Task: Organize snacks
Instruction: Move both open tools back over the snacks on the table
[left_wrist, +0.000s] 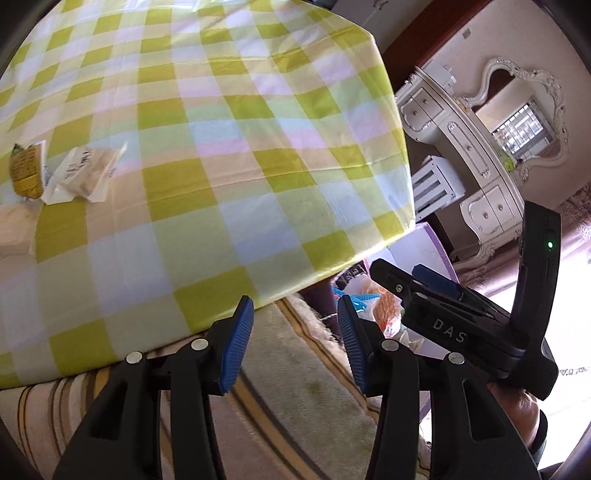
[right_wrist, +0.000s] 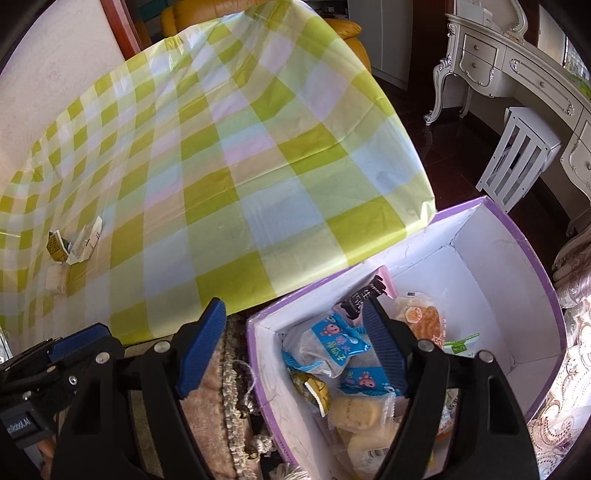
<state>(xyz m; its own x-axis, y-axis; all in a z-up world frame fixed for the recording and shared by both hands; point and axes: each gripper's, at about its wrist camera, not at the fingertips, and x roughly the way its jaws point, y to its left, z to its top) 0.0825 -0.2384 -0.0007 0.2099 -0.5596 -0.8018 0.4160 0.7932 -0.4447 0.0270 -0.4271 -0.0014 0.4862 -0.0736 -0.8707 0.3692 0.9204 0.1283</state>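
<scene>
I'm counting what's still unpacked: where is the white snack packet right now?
The white snack packet lies on the checkered tablecloth, far left in both views, touching the yellow packet and well away from the purple box.

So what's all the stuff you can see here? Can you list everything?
tablecloth: 1, green, white and pastel checks, over the table
yellow snack: 1, far left on the cloth
white snack: 1, touching the yellow one's right side
box: 1, purple outside, white inside, on the floor by the table's corner
snacks in box: several; blue-and-white packs, pale biscuits, an orange pastry; exact count unclear
dresser: 1, white, ornate, far right
mirror: 1, white frame, on the dresser
stool: 1, white, slatted, by the dresser
rug: 1, striped, below the table
left gripper: black, blue pads, jaws open, empty
right gripper: same, jaws open over the box
</scene>
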